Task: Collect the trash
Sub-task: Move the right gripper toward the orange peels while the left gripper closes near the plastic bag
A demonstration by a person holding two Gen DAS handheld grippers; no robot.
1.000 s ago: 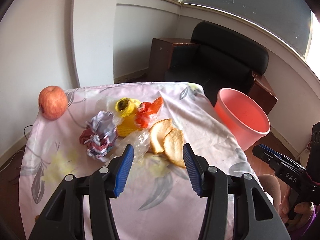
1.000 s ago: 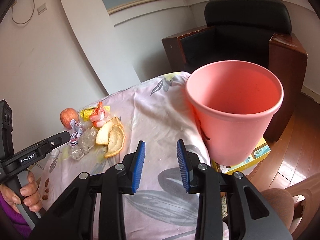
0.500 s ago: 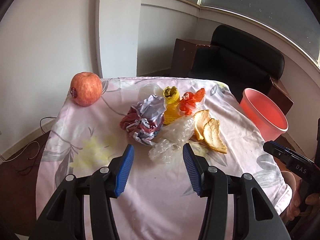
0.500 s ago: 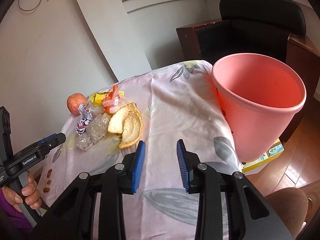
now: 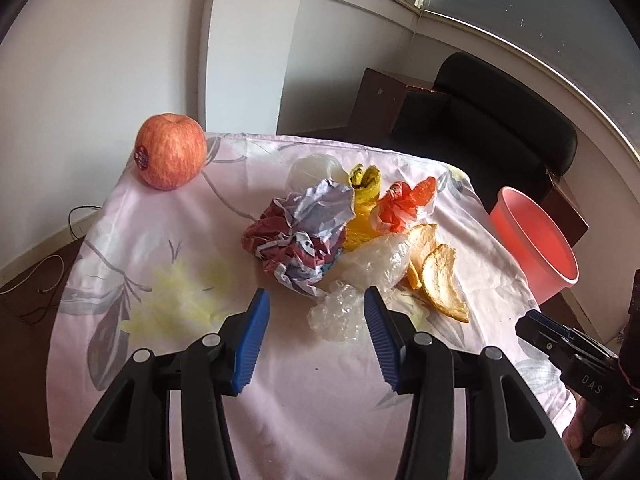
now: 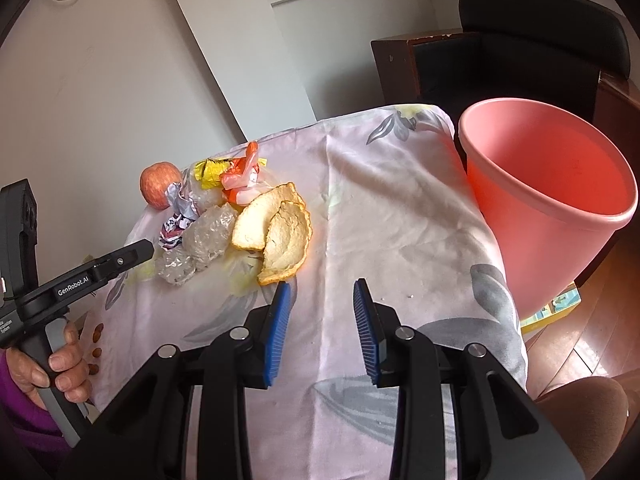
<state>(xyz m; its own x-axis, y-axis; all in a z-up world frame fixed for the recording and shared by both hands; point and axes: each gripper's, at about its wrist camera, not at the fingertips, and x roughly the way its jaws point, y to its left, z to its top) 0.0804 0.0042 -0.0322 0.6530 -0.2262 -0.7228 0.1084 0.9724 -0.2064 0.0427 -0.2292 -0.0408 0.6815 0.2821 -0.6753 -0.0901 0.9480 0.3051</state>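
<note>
Right now the left gripper [image 5: 316, 334] hangs over the near side of the trash pile, its blue pads spread wide with nothing pressed between them; the jaws have just been closing a little, and a wad of clear plastic [image 5: 340, 316] lies on the cloth just past the tips, in the gap as the left wrist view shows it. Behind that wad sits a crumpled silver-and-red wrapper [image 5: 304, 232], touching a yellow wrapper [image 5: 366, 200] and an orange wrapper [image 5: 404, 204]. Two curled pieces of orange peel [image 5: 438, 268] lie at the pile's right edge, one leaning on the other. An apple [image 5: 171, 151] (sticker on its side) stands well apart at the far left corner of the floral tablecloth [image 5: 168, 280].

The right gripper [image 6: 322, 330] hovers over bare cloth, fingers apart and empty, the peel just beyond its left pad. A pink bin [image 6: 548, 196] stands beside the table's right edge, mouth open. A hand [image 6: 56, 364] grips the left tool's handle.
</note>
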